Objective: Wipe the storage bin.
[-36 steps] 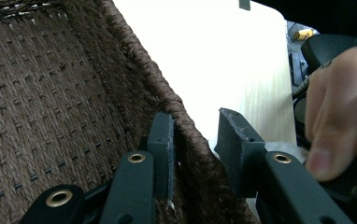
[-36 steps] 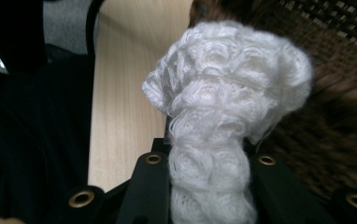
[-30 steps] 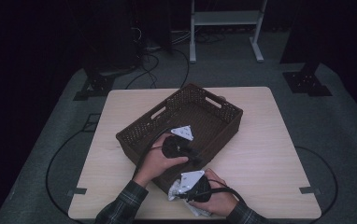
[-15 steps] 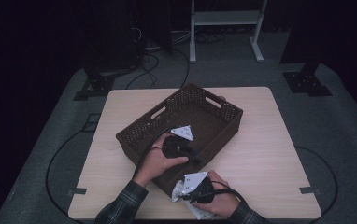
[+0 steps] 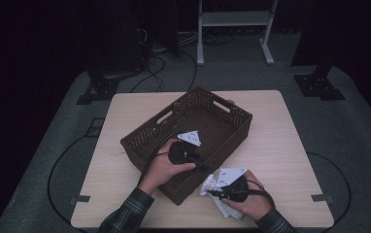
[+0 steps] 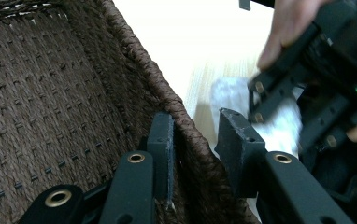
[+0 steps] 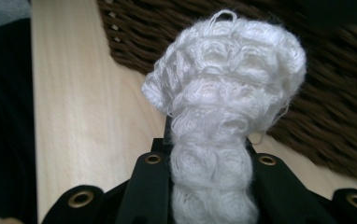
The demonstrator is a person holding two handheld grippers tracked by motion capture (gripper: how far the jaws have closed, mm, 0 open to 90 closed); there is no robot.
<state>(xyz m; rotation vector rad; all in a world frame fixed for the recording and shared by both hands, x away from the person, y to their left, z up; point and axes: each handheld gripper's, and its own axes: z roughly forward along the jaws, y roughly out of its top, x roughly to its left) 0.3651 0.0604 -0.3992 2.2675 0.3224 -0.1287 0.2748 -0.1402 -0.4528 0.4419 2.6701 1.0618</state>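
Now, step in hand: by the look of it, lifting the white knitted cloth point(image 7: 223, 116) over the near wall into the woven basket point(image 5: 149, 138).
Right gripper point(image 7: 209, 140): jaws clamped on the cloth, which bunches up between them and mushrooms out above the tips.
Left gripper point(image 6: 193, 140): jaws straddle the basket's near wall point(image 6: 186, 121), one inside and one outside; whether the pads press it cannot be told.
Cloth's place: off the wooden table point(image 5: 280, 141), just beside the basket's near corner, held by the right hand point(image 5: 244, 199).
Doing it well: probably raise the cloth clear of the rim before crossing, so loose loops don't snag on the weave; the left gripper should keep the basket from sliding.
Materials: cloth is soft, fluffy, looped yarn; basket is dark brown, stiff, coarse wicker with cut-out handles; tabletop is pale, smooth wood grain.
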